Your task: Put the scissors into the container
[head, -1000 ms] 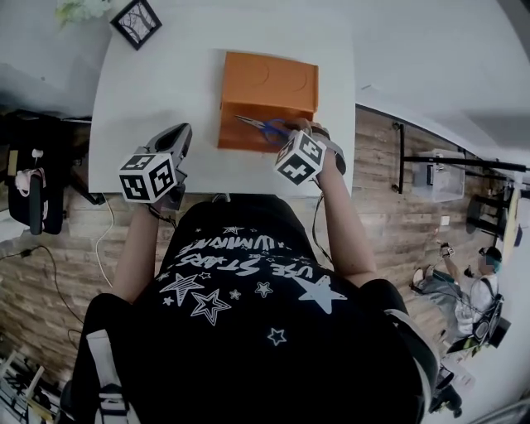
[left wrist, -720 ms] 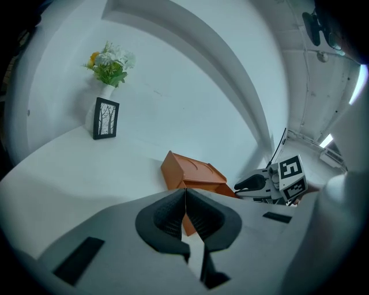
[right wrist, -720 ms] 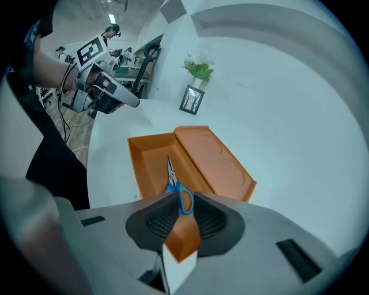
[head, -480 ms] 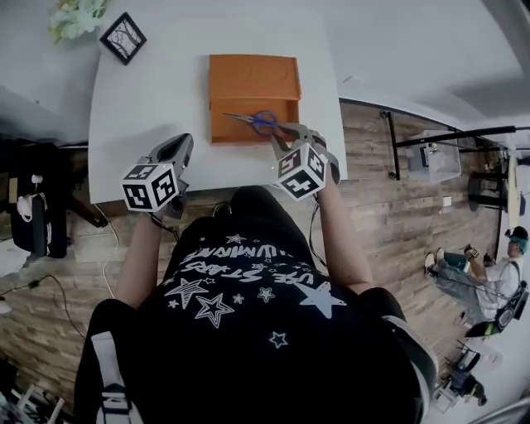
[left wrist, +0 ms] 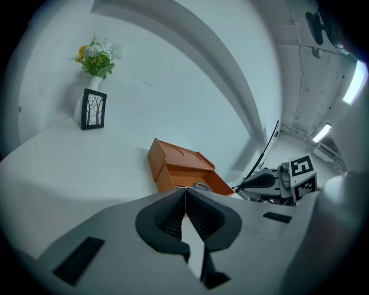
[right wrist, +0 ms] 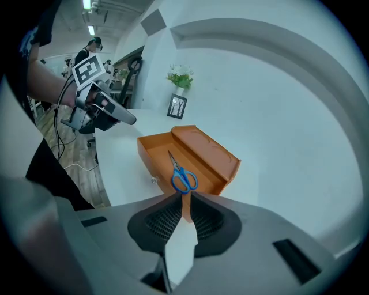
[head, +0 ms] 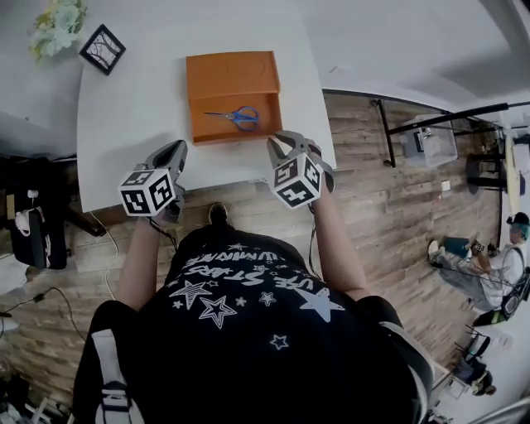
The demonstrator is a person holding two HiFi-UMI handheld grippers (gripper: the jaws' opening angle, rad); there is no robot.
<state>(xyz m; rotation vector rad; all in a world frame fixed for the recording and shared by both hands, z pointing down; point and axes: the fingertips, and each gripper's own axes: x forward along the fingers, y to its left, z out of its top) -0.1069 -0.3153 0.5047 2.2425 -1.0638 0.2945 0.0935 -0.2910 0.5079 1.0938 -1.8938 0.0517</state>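
You have an orange rectangular box container (head: 232, 81), metal scissors (head: 236, 117) with blue handles, and a plain white tabletop (head: 132, 108). The cubes on your grey left gripper (head: 176, 147) and grey right gripper (head: 287, 139) carry black-and-white square markers. Your black shirt (head: 248, 339) is patterned with white stars.

A white table (head: 141, 108) with rounded corners carries three things. An orange container (head: 232, 73) sits on it, open, its lid folded back on the side away from the person and its front wall close to the table's near edge. To the left of the container the tabletop is bare as far as the far corner. There, well apart from the container, a small black picture frame (head: 103, 49) stands upright with a drawing of trees in it. Just beyond the frame, farther still from the container, stands a white vase of flowers (head: 56, 25).
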